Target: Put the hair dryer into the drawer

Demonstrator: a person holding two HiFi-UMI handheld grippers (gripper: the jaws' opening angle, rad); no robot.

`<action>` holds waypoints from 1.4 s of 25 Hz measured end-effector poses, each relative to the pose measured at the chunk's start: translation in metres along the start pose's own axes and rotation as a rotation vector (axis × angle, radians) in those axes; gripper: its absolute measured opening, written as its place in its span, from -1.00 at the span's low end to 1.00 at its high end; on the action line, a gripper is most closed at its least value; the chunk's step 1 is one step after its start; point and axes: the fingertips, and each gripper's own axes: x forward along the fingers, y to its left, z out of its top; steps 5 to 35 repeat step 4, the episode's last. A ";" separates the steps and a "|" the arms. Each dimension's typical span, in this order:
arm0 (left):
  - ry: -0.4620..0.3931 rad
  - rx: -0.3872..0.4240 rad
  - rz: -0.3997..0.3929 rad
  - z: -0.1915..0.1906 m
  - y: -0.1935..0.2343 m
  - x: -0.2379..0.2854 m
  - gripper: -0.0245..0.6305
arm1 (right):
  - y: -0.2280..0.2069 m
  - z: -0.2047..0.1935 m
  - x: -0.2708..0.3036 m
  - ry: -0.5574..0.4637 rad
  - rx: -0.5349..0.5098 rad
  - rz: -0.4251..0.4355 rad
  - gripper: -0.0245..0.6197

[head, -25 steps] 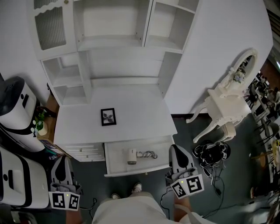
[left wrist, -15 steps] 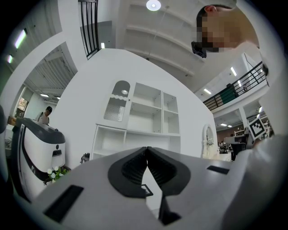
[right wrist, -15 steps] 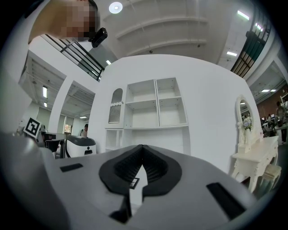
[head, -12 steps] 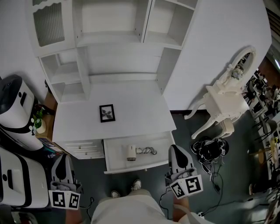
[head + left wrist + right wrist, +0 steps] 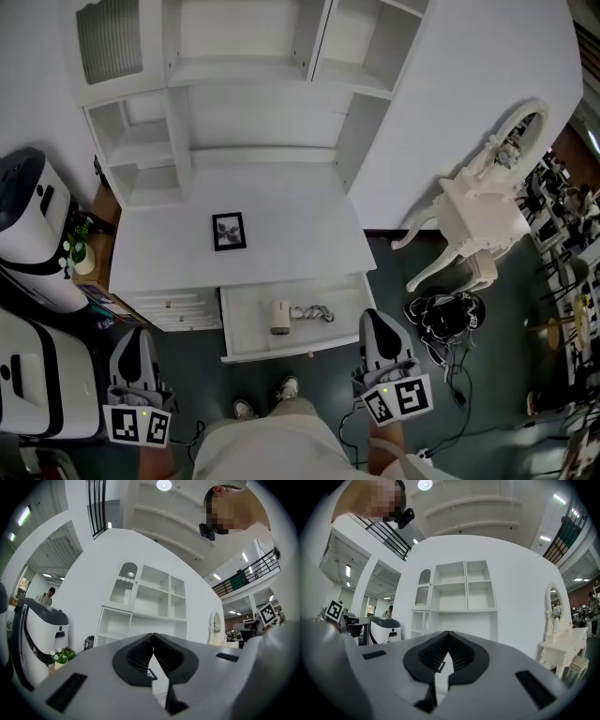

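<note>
No legible text, label or number anywhere

Shelf unit stood on far side of desk. Picture frame lay on desk top, left of centre. Drawer stuck out on near side; hair dryer lay in it, cord just right. 2 machines stood left of desk, dressing table right, cable heap on floor near it.

1 hair dryer, 1 open drawer, 1 picture frame, 2 grippers (left gripper, right gripper).
</note>
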 end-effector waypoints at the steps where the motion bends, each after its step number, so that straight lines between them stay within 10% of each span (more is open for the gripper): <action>1: 0.001 -0.001 0.000 -0.001 0.000 -0.001 -0.87 | 0.001 -0.001 -0.001 0.001 -0.001 0.000 -0.90; 35: 0.002 -0.003 0.001 -0.002 0.001 -0.006 -0.87 | 0.004 -0.002 -0.005 0.002 -0.003 0.000 -0.90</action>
